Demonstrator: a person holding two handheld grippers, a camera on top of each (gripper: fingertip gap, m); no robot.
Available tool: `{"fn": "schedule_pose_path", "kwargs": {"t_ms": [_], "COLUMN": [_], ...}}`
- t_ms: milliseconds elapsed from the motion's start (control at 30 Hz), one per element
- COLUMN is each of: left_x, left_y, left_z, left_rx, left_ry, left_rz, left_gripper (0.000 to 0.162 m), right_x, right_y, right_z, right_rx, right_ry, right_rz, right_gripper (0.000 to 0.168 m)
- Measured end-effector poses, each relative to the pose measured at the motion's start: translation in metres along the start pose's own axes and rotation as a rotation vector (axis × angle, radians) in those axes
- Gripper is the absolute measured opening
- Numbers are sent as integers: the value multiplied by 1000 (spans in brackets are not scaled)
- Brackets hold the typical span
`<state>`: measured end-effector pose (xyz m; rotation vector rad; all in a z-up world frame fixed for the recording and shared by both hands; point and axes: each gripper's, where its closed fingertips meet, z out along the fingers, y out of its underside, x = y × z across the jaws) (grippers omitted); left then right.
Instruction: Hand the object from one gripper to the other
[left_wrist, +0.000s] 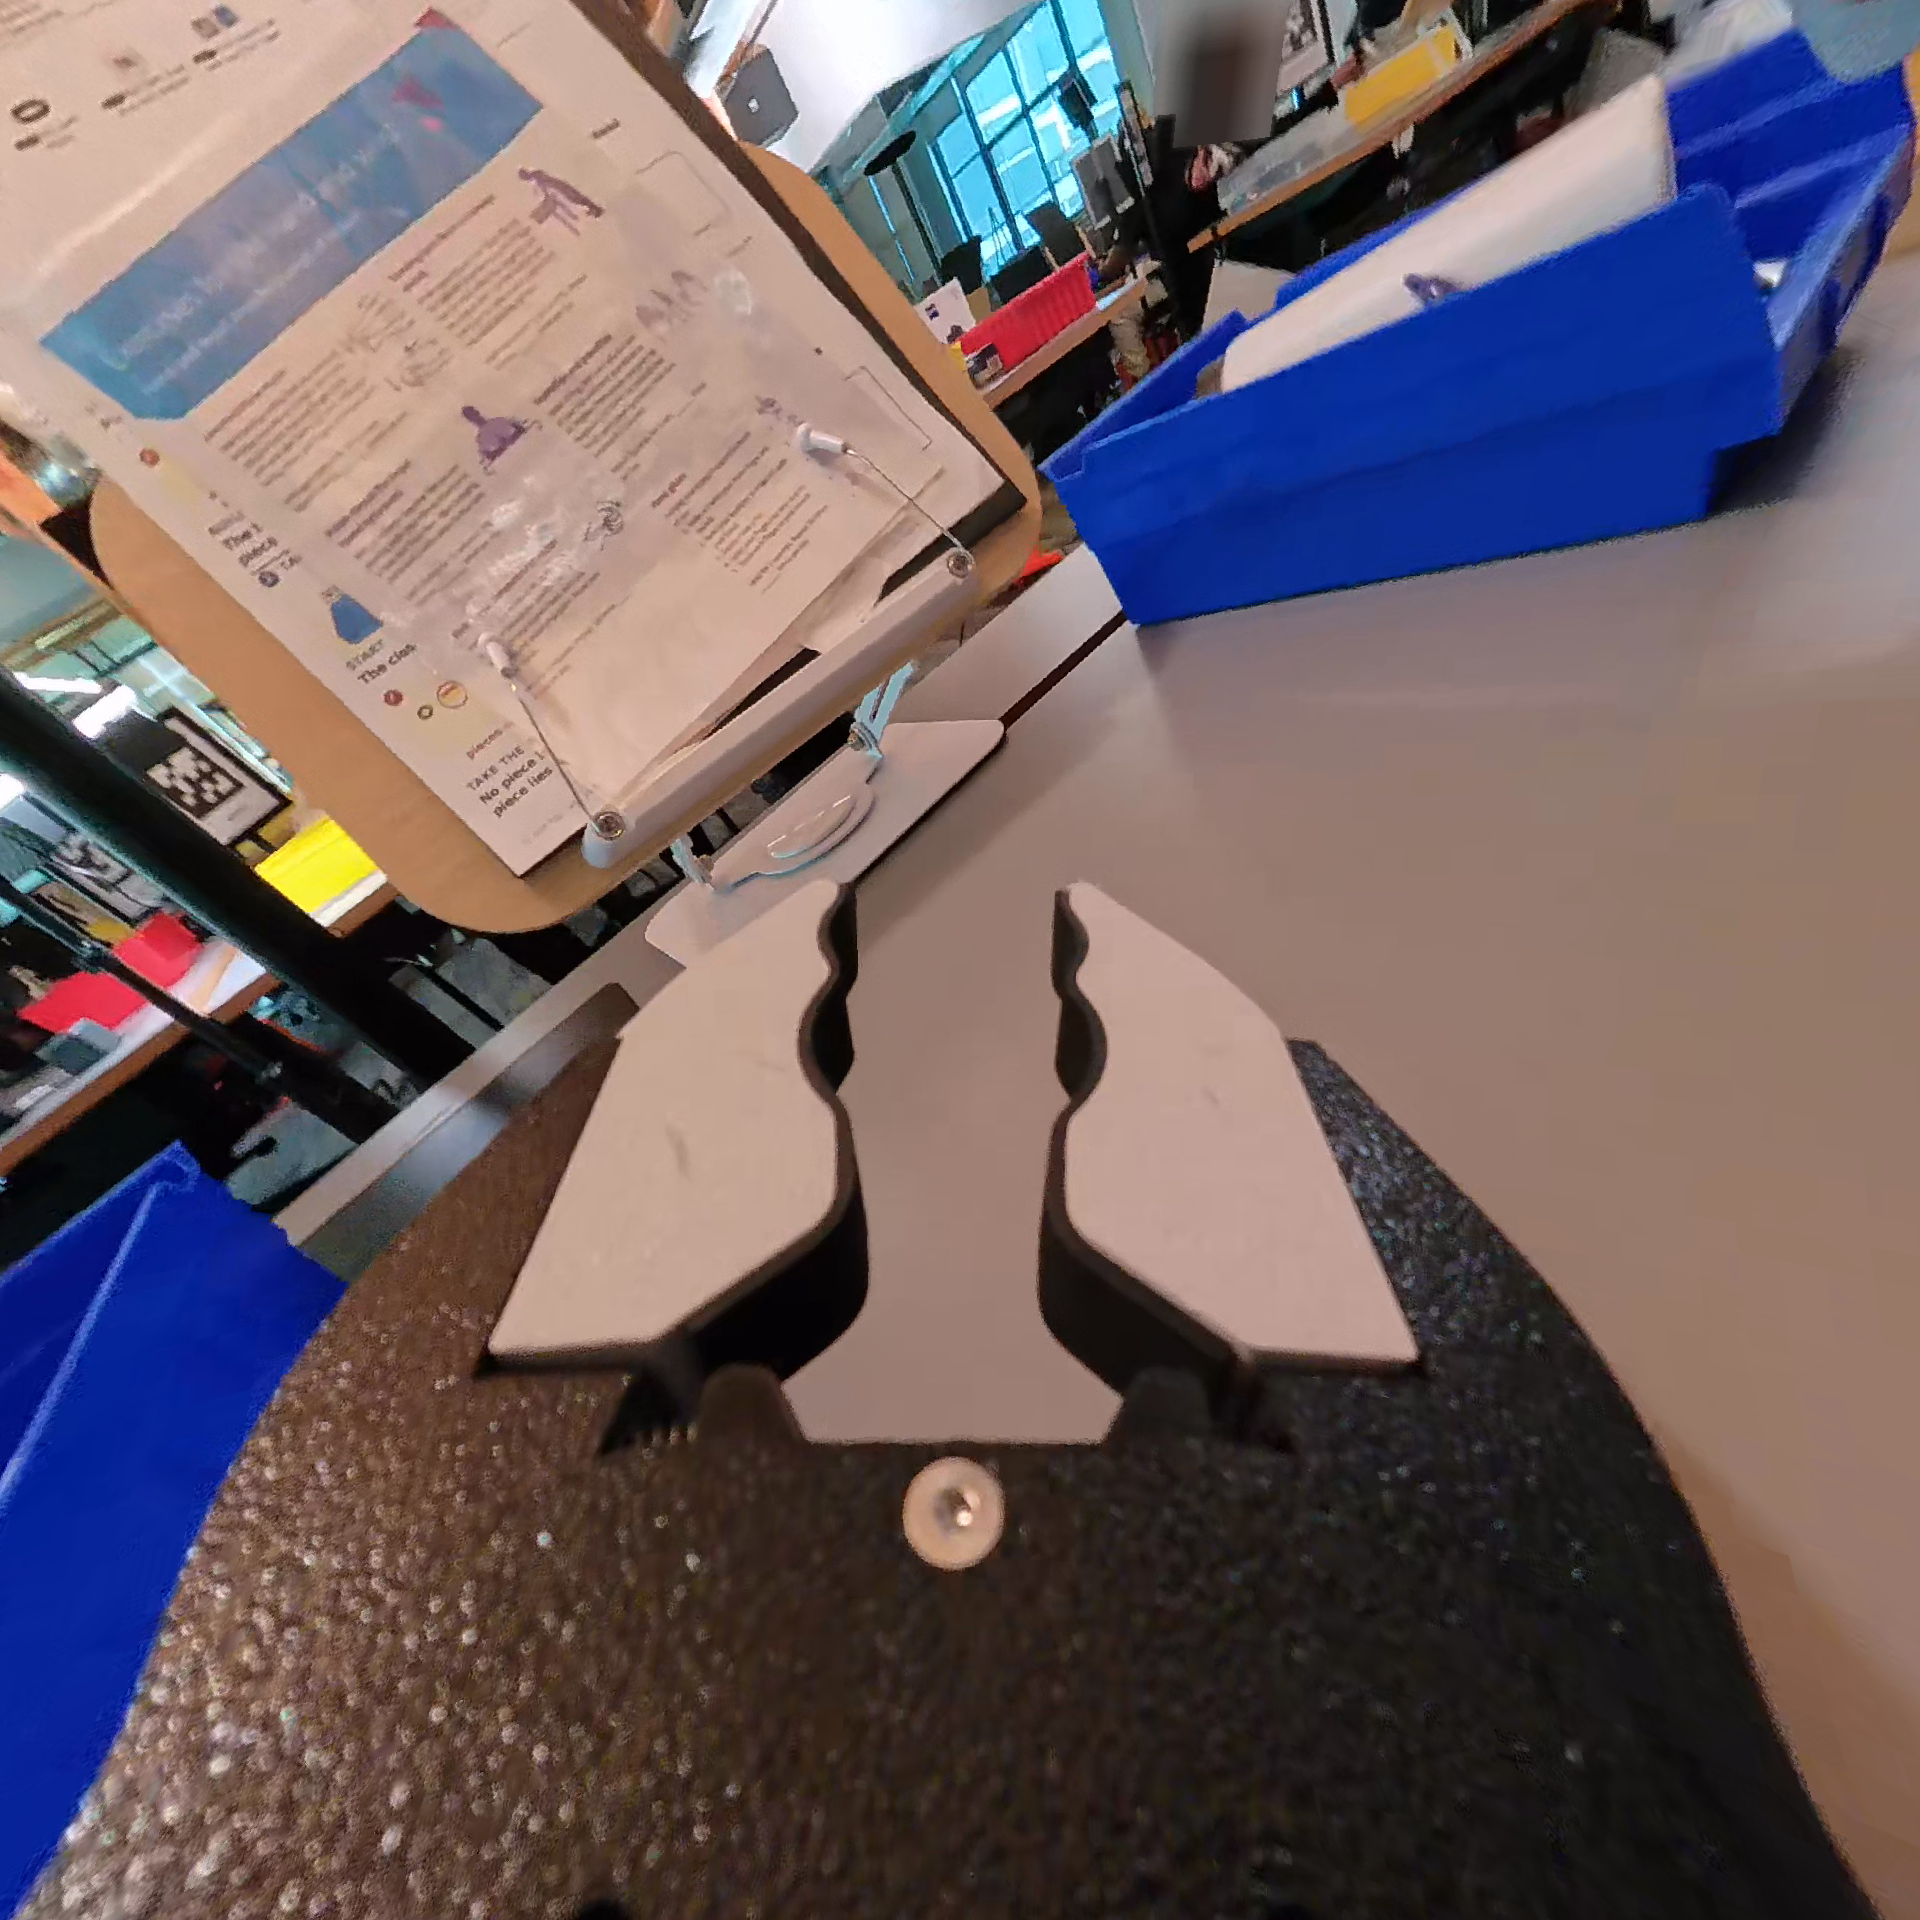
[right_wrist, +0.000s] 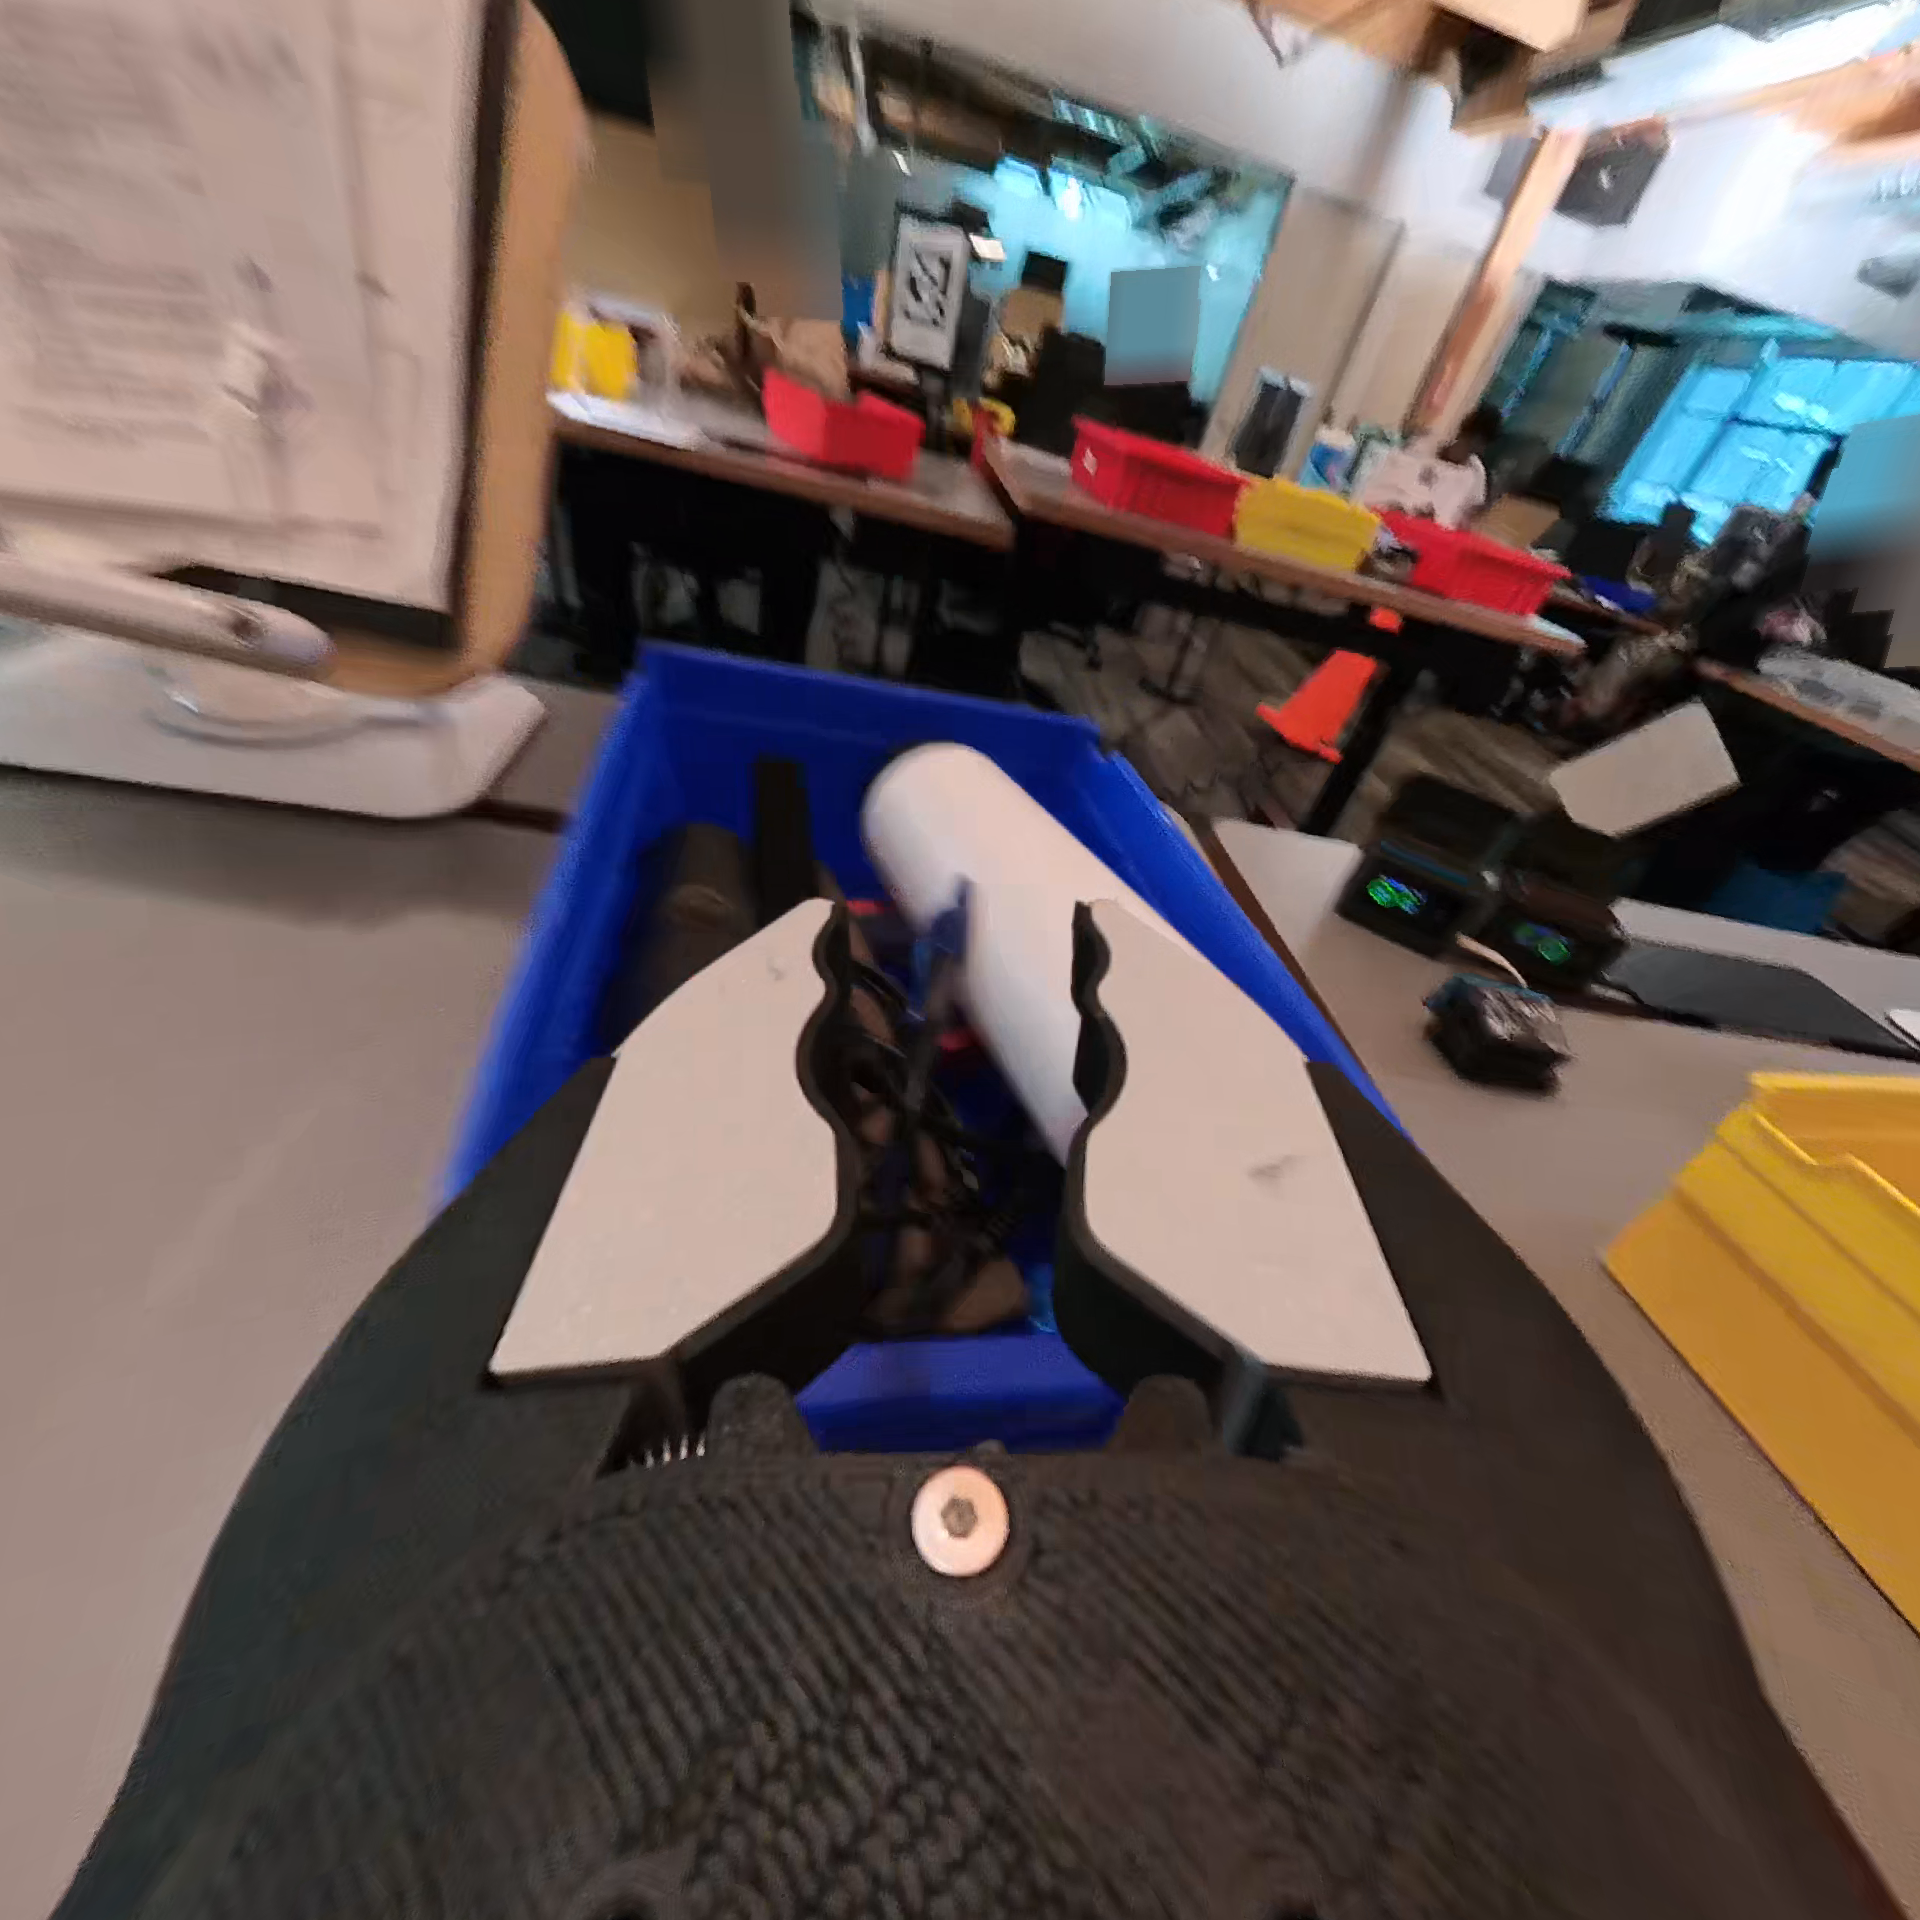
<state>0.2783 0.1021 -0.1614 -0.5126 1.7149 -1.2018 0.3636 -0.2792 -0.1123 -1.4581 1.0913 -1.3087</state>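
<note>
Nothing is picked up yet. The right gripper (right_wrist: 956, 925), fingers spread and empty, hovers over the blue bin (right_wrist: 727, 717) at frame centre, where a white tube (right_wrist: 966, 883), probably the object, lies. The left gripper (left_wrist: 951, 904) is spread too, above bare table (left_wrist: 1455, 935).

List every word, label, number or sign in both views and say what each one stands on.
Printed sheet on the document stand: lines of text with small figures. I do not quote writing, and most of it is blurred.
Black-and-white marker, background: a pattern only, no words.
Framed sign, far back: too blurred to read.
Small screens: green graphics, too small to read.
Nothing else bears legible text.
</note>
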Motion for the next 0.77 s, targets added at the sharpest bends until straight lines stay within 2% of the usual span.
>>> {"fn": "schedule_pose_path", "kwargs": {"t_ms": [100, 200, 300, 400, 500, 567, 700, 767], "left_x": [-14, -35, -65, -111, -175, -214, -245, -237], "left_y": [-5, -8, -21, -26, 16, 53, 118, 143], "left_z": [-5, -14, -34, -67, -92, -98, -90, -84], "left_rx": [12, 18, 74, 73, -175, -337, -614, -760], "left_ry": [-22, -53, -104, -198, -329, -369, -227, -82], "left_rz": [-128, -295, -467, -570, -550, -559, -721, -818], "left_gripper": [35, 35, 35, 31, 20, 26, 51, 52], "right_x": [-56, -127, -191, -224, -240, -247, -255, -255], "right_y": [-39, -62, -58, -41, -16, -5, 3, 4], "right_z": [-12, -29, -40, -41, -32, -29, -29, -29], "right_rx": [168, 289, 301, 262, 169, 142, 136, 140], "right_ry": [-143, -307, -473, -547, -576, -580, -579, -566], "right_rz": [20, -63, -129, -188, -230, -275, -365, -391], "right_gripper": [38, 30, 33, 36, 48, 51, 53, 53]}}
